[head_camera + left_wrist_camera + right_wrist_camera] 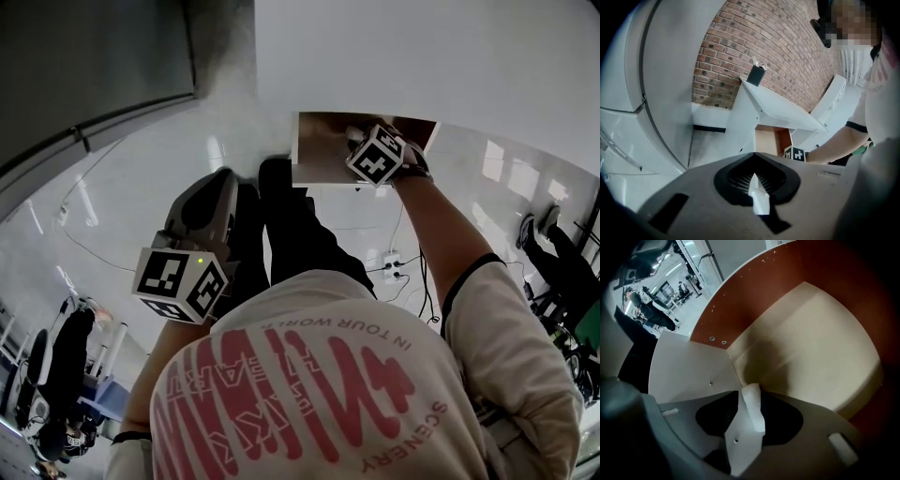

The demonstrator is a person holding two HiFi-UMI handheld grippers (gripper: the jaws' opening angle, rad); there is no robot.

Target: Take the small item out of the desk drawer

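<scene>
The desk drawer [319, 150] stands pulled open, brown inside, in the head view. My right gripper [364, 141] reaches into it, its marker cube [378, 157] above the opening. In the right gripper view the drawer's cream floor [815, 343] and red-brown wall [754, 291] fill the picture, and no small item shows on the part of the floor I can see. The right gripper [752, 401] is open with nothing held. My left gripper [202, 216] hangs back over the person's legs; its white fingertips [757, 197] sit together, shut and empty.
A white desk [783, 105] with a small black box [755, 75] on top stands against a brick wall [787, 42]. A white cabinet [642, 70] is at the left. A power strip and cables [392, 265] lie on the white floor. People and chairs are farther off.
</scene>
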